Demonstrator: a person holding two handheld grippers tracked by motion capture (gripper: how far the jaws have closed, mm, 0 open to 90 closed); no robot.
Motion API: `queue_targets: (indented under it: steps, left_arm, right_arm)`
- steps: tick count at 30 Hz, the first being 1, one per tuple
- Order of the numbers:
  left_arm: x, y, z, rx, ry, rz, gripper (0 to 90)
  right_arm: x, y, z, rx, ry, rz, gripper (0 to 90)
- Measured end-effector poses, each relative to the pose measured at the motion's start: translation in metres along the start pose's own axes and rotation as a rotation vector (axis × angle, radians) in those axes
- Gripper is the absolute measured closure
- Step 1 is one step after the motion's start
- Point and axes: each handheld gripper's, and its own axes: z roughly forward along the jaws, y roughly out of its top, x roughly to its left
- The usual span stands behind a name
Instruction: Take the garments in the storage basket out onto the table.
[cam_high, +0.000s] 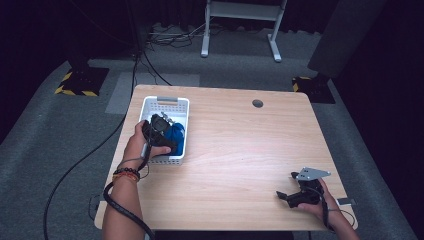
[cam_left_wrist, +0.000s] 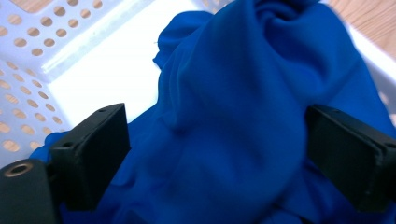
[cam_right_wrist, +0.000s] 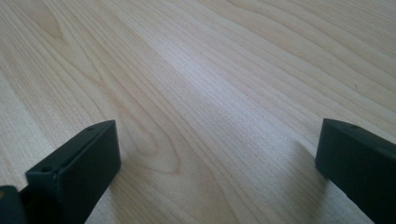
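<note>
A: Where is the left gripper (cam_high: 161, 131)?

B: In the high view it hangs over the white perforated basket (cam_high: 150, 103), which sits at the table's left edge. The person's left hand (cam_high: 137, 145) holds it from the near side, tipped down into the basket.

A: And what lies inside?

B: A crumpled blue cloth (cam_left_wrist: 243, 107). The left gripper view shows it bunched against the basket's right wall, with bare white floor to its left. In the high view the cloth (cam_high: 176, 134) lies in the near right part of the basket.

A: Is the cloth held?

B: No. The jaws stand wide apart, one on each side of the heap, with the folds swelling up between them. The left gripper (cam_left_wrist: 217, 154) straddles the cloth; whether the pads press on the fabric cannot be told.

A: The other side?

B: The right gripper (cam_high: 292, 196) rests low at the table's near right corner, well apart from the basket, held in the right hand (cam_high: 320, 200). In its own view the right gripper (cam_right_wrist: 217, 158) has its jaws spread wide over the bare wooden table (cam_right_wrist: 224, 70), nothing between them.
</note>
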Motion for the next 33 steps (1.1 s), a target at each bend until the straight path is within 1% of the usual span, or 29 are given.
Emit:
queue_targets:
  steps: [1, 2, 3, 7, 8, 9, 11, 12, 13, 16, 17, 18, 19, 20, 21, 22, 23, 24, 25, 26, 30, 33]
  left_arm:
    - [0.000, 0.000, 0.000, 0.000, 0.000, 0.000, 9.9]
    - [0.000, 0.001, 0.003, 0.015, 0.001, 0.005, 11.6]
    - [0.000, 0.002, 0.008, 0.047, 0.013, 0.017, 12.5]
    - [0.001, 0.004, 0.012, 0.050, 0.002, 0.008, 15.2]
    - [0.001, 0.005, 0.013, 0.064, 0.004, 0.020, 15.3]
    - [0.000, 0.006, 0.014, 0.068, 0.007, 0.021, 15.4]
    - [0.000, 0.007, 0.015, 0.095, 0.013, 0.040, 16.9]
    - [0.000, 0.007, 0.015, 0.095, 0.013, 0.040, 17.8]
    - [0.000, 0.008, 0.017, 0.106, 0.007, 0.043, 18.5]
    - [0.000, 0.008, 0.019, 0.113, -0.004, 0.042, 19.9]
    - [0.000, 0.008, 0.019, 0.113, -0.004, 0.042, 22.4]
    - [0.001, 0.008, 0.019, 0.116, -0.022, 0.053, 22.4]
    - [0.000, 0.008, 0.019, 0.117, -0.024, 0.063, 29.8]
    - [-0.002, 0.008, 0.020, 0.123, -0.009, 0.083, 39.7]
    - [-0.002, 0.008, 0.020, 0.123, -0.009, 0.083, 46.8]
    - [-0.005, 0.008, 0.020, 0.127, 0.003, 0.108, 52.3]
    - [-0.005, 0.008, 0.020, 0.127, 0.003, 0.108, 57.7]
    - [-0.007, 0.008, 0.021, 0.137, 0.012, 0.135, 63.6]
    - [-0.010, 0.008, 0.022, 0.140, 0.024, 0.155, 67.1]
    - [-0.011, 0.008, 0.022, 0.140, 0.028, 0.157, 71.1]
    - [-0.012, 0.007, 0.021, 0.140, 0.039, 0.167, 76.5]
    - [-0.014, 0.006, 0.021, 0.133, 0.063, 0.174, 78.0]
  right_arm:
    - [0.000, 0.000, 0.000, 0.000, 0.000, 0.000, 0.3]
    - [0.000, 0.000, 0.000, 0.000, 0.000, 0.000, 0.3]
    - [0.000, 0.000, 0.000, 0.000, 0.000, 0.000, 0.3]
    - [0.000, 0.000, 0.000, 0.000, 0.000, 0.000, 0.3]
    - [0.000, 0.000, 0.000, 0.000, 0.000, 0.000, 0.3]
    - [0.000, 0.000, 0.000, 0.000, 0.000, 0.000, 0.3]
    - [0.000, 0.000, 0.000, 0.000, 0.000, 0.000, 0.3]
    - [0.000, 0.000, 0.000, 0.000, 0.000, 0.000, 0.3]
    - [0.000, 0.000, 0.000, 0.000, 0.002, -0.002, 0.3]
    - [0.000, 0.000, 0.000, 0.000, 0.002, -0.003, 0.3]
    - [0.000, 0.000, 0.000, 0.000, 0.002, -0.003, 0.3]
    - [0.000, 0.000, 0.000, 0.000, 0.003, -0.003, 0.3]
    - [0.001, 0.000, 0.000, 0.000, 0.002, -0.002, 0.3]
    - [0.001, 0.000, 0.000, 0.001, 0.004, -0.001, 0.3]
    - [0.001, 0.000, 0.000, 0.001, 0.004, -0.001, 0.3]
    - [0.001, 0.000, 0.000, 0.000, 0.005, -0.003, 0.3]
    - [0.001, 0.000, 0.000, 0.000, 0.005, -0.003, 0.3]
    - [0.001, 0.000, 0.000, 0.000, 0.006, -0.004, 0.3]
    - [0.001, 0.000, 0.000, 0.000, 0.006, -0.004, 0.3]
    - [0.001, 0.000, 0.000, 0.000, 0.006, -0.005, 0.3]
    - [0.001, 0.000, 0.000, 0.000, 0.006, -0.007, 0.3]
    - [0.001, 0.000, 0.000, 0.000, 0.007, -0.006, 0.3]
